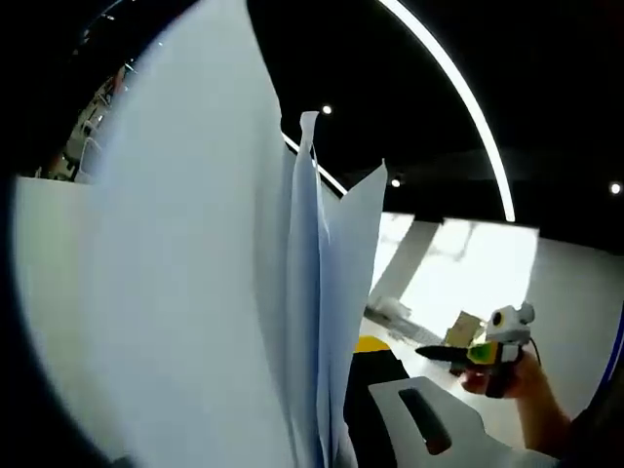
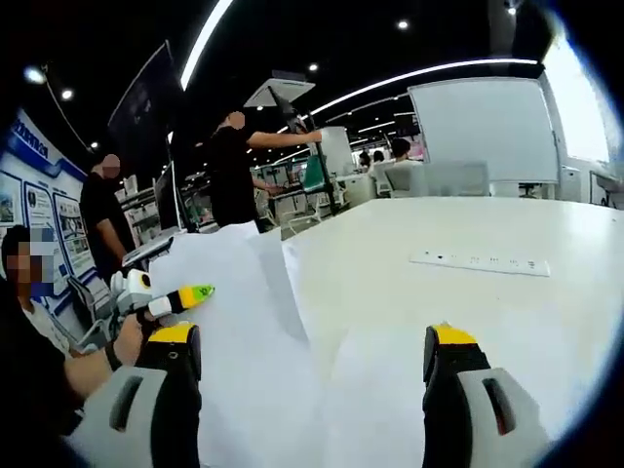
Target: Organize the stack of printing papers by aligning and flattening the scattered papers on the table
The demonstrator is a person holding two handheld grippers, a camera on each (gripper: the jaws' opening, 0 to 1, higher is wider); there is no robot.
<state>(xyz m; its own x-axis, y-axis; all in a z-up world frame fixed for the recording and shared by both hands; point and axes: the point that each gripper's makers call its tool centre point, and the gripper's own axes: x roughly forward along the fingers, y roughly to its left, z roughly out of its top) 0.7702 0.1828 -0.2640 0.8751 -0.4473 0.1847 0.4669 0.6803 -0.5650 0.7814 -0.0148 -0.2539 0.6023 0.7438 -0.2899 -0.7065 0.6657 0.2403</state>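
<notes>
1. Now the loose white printing papers [image 1: 195, 292] stand on edge right against the left gripper's camera, several sheets fanned apart at their top corners. In the right gripper view the same papers [image 2: 244, 331] spread ahead of and between that gripper's 2 jaws, rising toward its left side.
2. Of the left gripper [image 2: 185, 293], 1 black jaw with a yellow tip shows just right of the sheets in its own view. The other jaw is hidden behind them, so I cannot tell how far it is open or whether it pinches the papers. From the right gripper's side, its green-yellow tip sits at the papers' left edge, held by a hand [image 2: 125, 336].
3. The right gripper [image 2: 310, 341] has its 2 yellow-tipped jaws spread wide, gripping nothing, with paper lying in the gap. In the left gripper view it sits to the right of the sheets, apart from them, held in a hand [image 1: 522, 380].
4. Under the papers, the broad white table [image 2: 439, 224] stretches away ahead of the right gripper.
5. A flat white power strip [image 2: 480, 261] lies on the table ahead and to the right of the right gripper, well apart from the papers.
6. Beyond the table's far-left edge stand 2 people in black tops [image 2: 232, 175].
</notes>
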